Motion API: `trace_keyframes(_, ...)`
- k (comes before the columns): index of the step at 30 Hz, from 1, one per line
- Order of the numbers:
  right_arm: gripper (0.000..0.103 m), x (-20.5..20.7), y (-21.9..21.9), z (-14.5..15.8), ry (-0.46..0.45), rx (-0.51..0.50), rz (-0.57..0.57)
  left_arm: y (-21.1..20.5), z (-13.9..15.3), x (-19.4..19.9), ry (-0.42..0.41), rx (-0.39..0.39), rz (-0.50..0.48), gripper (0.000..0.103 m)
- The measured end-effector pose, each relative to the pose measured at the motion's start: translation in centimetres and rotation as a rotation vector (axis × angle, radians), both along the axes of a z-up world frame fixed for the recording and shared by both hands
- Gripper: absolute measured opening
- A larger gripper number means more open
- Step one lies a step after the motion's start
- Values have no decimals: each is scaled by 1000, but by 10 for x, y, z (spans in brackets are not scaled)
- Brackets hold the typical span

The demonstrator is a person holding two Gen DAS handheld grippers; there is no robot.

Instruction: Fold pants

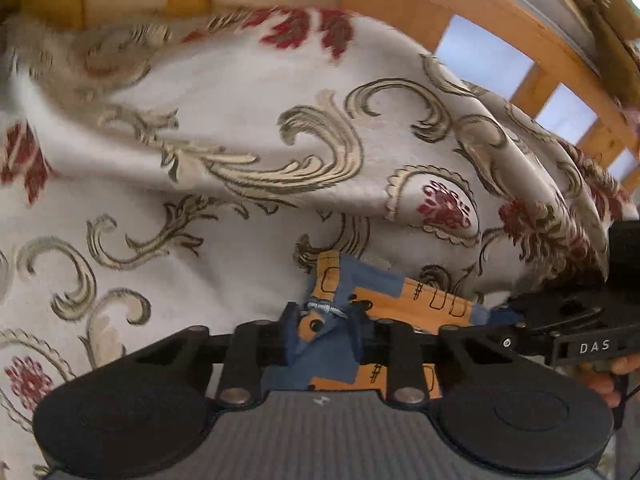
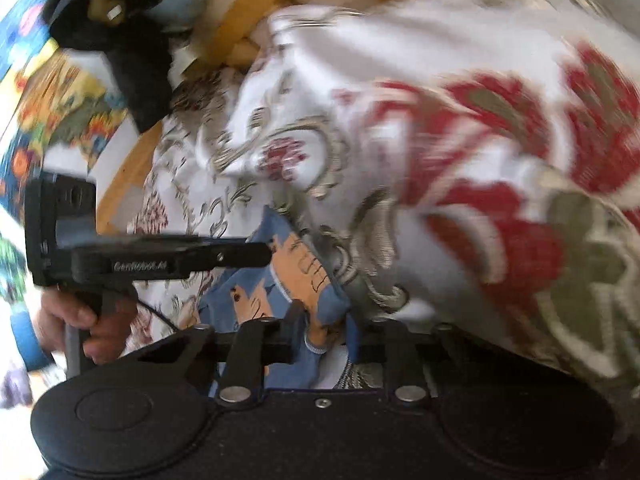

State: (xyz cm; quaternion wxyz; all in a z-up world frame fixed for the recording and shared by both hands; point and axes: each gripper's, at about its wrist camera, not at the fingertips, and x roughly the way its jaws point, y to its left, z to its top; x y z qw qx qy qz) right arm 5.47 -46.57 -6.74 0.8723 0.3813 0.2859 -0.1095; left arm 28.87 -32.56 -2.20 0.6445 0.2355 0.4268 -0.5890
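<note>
Both views are showing the pants point(image 1: 340, 332), a small blue and orange printed garment, bunched up against a cream bedspread point(image 1: 240, 120) with gold scrolls and red flowers. A wooden bed frame point(image 1: 500, 40) is running behind the bedspread.

The left gripper point(image 1: 324, 340) is pinching a wad of the blue cloth, its fingers drawn close together on it. The right gripper point(image 2: 324, 340) is likewise clamping a bunch of the same garment, with a white-edged hem showing between its fingers. In the left view the right gripper is reaching in from the right edge, held by a hand point(image 1: 612, 384); in the right view the left gripper is coming in from the left.

Handling, as judged: the fabric is looking light, thin and wholly limp, so it will be sagging between grasp points and giving no stiffness. It is not fragile. The soundest holds would be at hems or the waistband, spread apart along one edge, not mid-cloth wads.

Orientation: the garment is too crumpled to give a long axis or to tell waist from leg ends. Motion blur is also obscuring the right view.
</note>
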Motion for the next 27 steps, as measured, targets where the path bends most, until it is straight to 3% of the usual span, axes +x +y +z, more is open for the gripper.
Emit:
trace_keyframes(1, 16, 2, 6, 4, -3, -54, 15, 3, 0, -2, -28, 2, -8, 19)
trace_keyframes(5, 13, 6, 51, 31, -56, -425, 161, 16, 4, -6, -60, -19, 31, 19)
trace_keyframes(7, 13, 6, 69, 34, -72, -512, 227, 19, 3, -5, -69, 13, 49, 20)
trace_keyframes(8, 13, 6, 77, 34, -73, -545, 260, 22, 4, -3, -62, 23, 70, 26)
trace_keyframes(13, 12, 5, 89, 34, -52, -645, 315, 38, 18, 21, 71, -1, 171, 39)
trace_keyframes(14, 12, 7, 89, 34, -43, -657, 320, 37, 22, 24, 108, 0, 180, 51)
trace_keyframes(15, 12, 8, 91, 33, -36, -667, 327, 33, 24, 33, 171, 5, 189, 63)
trace_keyframes(18, 12, 7, 93, 32, -23, -695, 345, 33, 26, 44, 375, -5, 243, 74)
trace_keyframes(20, 13, 7, 95, 31, -20, -713, 355, 32, 26, 44, 460, -16, 284, 83)
trace_keyframes(23, 13, 6, 100, 30, -11, -731, 365, 24, 25, 40, 524, -5, 327, 85)
trace_keyframes(27, 13, 7, 105, 30, -10, -755, 378, 6, 21, 25, 500, 69, 412, 79)
